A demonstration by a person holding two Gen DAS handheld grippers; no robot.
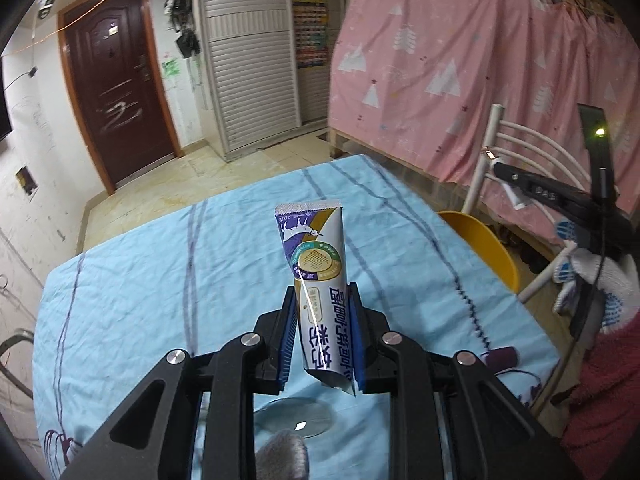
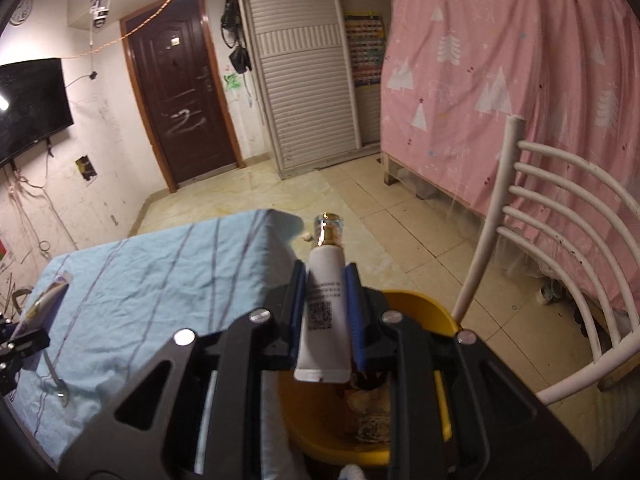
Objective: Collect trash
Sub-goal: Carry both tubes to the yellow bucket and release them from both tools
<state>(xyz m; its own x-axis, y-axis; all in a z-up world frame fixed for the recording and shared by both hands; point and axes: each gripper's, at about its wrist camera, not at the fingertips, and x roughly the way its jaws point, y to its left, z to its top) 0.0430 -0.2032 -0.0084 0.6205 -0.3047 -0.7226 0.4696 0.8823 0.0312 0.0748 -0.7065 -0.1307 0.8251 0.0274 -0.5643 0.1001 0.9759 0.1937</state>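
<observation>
My left gripper (image 1: 322, 300) is shut on a purple, white and gold toothpaste tube (image 1: 314, 264) and holds it upright above the blue tablecloth (image 1: 160, 280). My right gripper (image 2: 324, 276) is shut on a white cosmetic tube (image 2: 324, 304) with a gold collar and clear cap, held over the yellow bin (image 2: 424, 308). The bin holds some crumpled trash (image 2: 372, 412). The yellow bin (image 1: 484, 248) also shows in the left wrist view, beside the table's right edge. The right gripper's black body (image 1: 560, 200) and gloved hand show at the right there.
A small dark purple cylinder (image 1: 502, 356) and a clear round disc (image 1: 296, 416) lie on the cloth near me. A white chair (image 2: 560, 248) stands right of the bin. A pink curtain (image 2: 500, 60) hangs behind. The left gripper (image 2: 16, 352) shows over the table's left side.
</observation>
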